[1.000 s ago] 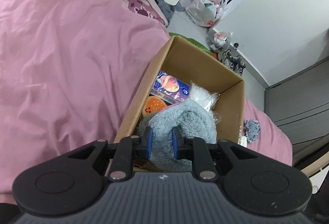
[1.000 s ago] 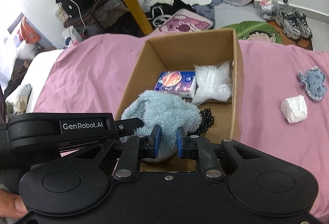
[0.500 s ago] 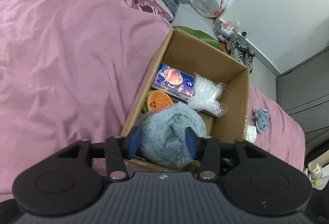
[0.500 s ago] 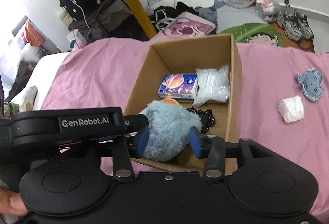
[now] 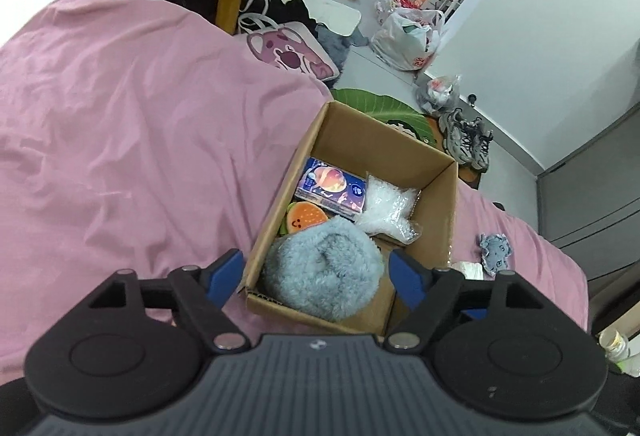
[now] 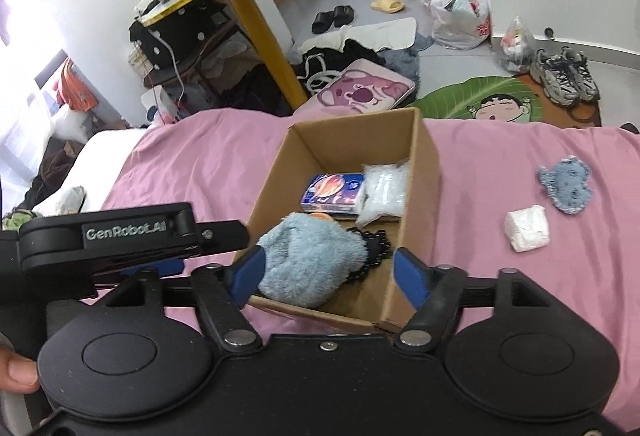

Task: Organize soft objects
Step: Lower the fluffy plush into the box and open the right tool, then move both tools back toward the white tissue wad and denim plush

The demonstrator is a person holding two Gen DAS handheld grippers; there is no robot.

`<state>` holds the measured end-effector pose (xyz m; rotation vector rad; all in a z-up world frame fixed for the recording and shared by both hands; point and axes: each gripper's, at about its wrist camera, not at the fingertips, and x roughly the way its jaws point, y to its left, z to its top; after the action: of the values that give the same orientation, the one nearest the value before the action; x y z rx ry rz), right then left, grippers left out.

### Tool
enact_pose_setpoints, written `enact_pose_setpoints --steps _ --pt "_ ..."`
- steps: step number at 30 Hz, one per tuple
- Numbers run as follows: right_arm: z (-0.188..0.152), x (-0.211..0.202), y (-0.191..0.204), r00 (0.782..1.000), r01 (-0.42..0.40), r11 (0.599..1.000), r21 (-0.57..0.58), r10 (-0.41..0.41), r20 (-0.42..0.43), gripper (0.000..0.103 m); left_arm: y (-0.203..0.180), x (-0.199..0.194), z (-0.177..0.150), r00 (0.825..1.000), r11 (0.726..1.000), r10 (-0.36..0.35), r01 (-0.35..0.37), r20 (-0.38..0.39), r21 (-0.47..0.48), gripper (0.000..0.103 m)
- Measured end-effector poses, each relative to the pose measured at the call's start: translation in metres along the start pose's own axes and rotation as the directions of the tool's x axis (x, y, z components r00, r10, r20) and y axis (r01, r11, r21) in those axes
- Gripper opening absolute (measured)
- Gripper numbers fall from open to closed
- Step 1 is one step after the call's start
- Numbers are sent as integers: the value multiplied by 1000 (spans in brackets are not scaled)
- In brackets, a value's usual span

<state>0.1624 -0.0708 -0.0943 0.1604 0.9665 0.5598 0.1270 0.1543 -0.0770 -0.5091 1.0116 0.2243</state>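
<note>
Both grippers have released the grey-blue plush (image 5: pixel 322 268), which a second ago was pinched between their pads. Left gripper (image 5: pixel 316 278) and right gripper (image 6: pixel 326 274): jaws have just been opening and now stand wide apart, clear of the fur. Plush location: near end of the cardboard box (image 5: pixel 450 204) on the pink bedspread (image 5: pixel 120 136), beside a tissue pack (image 5: pixel 332 192) and a clear bag (image 5: pixel 386 210).

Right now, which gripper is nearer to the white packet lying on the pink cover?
Right. The right gripper is open over the box, the white packet close beside it. The left gripper is open further away from it.
</note>
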Motion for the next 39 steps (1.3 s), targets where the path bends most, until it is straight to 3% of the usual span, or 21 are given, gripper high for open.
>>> enact_pose_setpoints --steps 8,11,16,19,39 --pt "-4 -27 -21 998 10 1000 17 -11 58 94 -15 -19 -9 999 999 34 -35 37 32 82" --pt "-5 -36 -27 997 13 1000 13 -14 80 95 -19 -26 -11 997 998 37 -40 60 42 89" --pt "-8 -47 -39 996 3 1000 9 -4 93 99 -30 -34 -18 995 997 48 -52 85 52 91" --pt "-10 -57 -42 994 -17 999 -51 23 107 103 -37 -39 -23 994 997 47 -53 99 63 93" --pt "-32 -99 -117 984 22 998 59 -32 176 103 -90 -50 -60 992 984 30 -51 120 173 97"
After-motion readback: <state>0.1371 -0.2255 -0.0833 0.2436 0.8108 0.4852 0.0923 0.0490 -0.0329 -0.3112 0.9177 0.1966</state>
